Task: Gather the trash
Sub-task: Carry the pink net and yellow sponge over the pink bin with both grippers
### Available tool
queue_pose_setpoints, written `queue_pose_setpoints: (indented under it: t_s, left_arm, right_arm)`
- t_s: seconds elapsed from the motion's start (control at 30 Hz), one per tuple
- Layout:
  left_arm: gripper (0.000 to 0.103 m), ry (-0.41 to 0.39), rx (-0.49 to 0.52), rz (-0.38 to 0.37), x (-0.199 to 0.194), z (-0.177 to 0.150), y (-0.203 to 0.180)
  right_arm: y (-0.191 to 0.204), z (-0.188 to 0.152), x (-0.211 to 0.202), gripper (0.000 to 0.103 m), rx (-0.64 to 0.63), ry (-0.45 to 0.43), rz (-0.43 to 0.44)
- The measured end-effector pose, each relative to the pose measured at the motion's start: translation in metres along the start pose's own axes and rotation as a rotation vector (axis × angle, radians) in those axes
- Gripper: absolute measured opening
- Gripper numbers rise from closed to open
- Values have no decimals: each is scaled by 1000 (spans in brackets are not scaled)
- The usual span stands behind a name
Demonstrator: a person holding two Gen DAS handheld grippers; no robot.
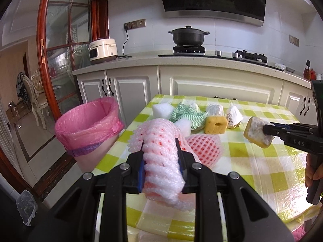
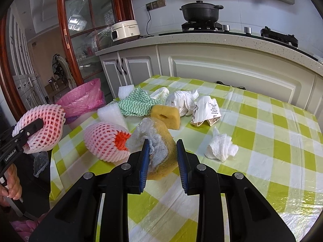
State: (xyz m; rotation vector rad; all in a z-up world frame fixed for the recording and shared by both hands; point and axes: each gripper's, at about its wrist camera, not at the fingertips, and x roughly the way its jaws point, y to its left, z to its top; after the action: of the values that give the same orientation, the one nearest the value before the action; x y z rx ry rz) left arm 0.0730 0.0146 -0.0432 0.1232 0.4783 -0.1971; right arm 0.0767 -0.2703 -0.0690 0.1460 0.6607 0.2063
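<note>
Right wrist view alone shows crumpled tissue [image 2: 221,148] on bench [image 2: 282,133]; right tool [image 2: 163,157] pinching dirty sponge [image 2: 159,141]; left tool [image 1: 160,161] pinching foam net [image 1: 161,147] near bench edge, bin [image 1: 88,125] just beside.

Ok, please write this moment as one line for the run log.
left gripper: shut on foam net | right gripper: shut on dirty sponge | bin: beside table | both items lifted

A green-and-white checked tablecloth [image 2: 262,133]. A pink bin liner [image 1: 86,121]. A teal zigzag cloth [image 2: 137,102], a yellow sponge [image 2: 166,116].
</note>
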Motion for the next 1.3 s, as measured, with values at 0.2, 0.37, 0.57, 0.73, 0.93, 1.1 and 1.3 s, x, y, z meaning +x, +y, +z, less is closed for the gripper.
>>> queue_pose_setpoints:
  t_s: [0.2,0.37,0.57,0.73,0.93,1.1,1.3]
  left_arm:
    - [24,-35,1,-12,-14,8,-3]
    - [24,-44,-13,-7,-16,13,2]
    - [24,-52,-48,24,-15,20,21]
    - [24,-63,-75,64,-13,26,43]
    - [24,-68,-108,146,-4,39,84]
    - [24,-87,-114,211,11,58,120]
    - [24,-72,-127,265,46,76,165]
  right_arm:
    - [3,1,-19,27,-6,-28,10]
    - [13,7,-25,27,-32,-40,25]
    - [33,22,-9,27,-77,-32,60]
    - [58,44,11,27,-122,-33,102]
    - [102,80,49,27,-175,-32,183]
    - [142,116,85,27,-201,-41,248]
    - [193,154,134,28,-245,-33,312]
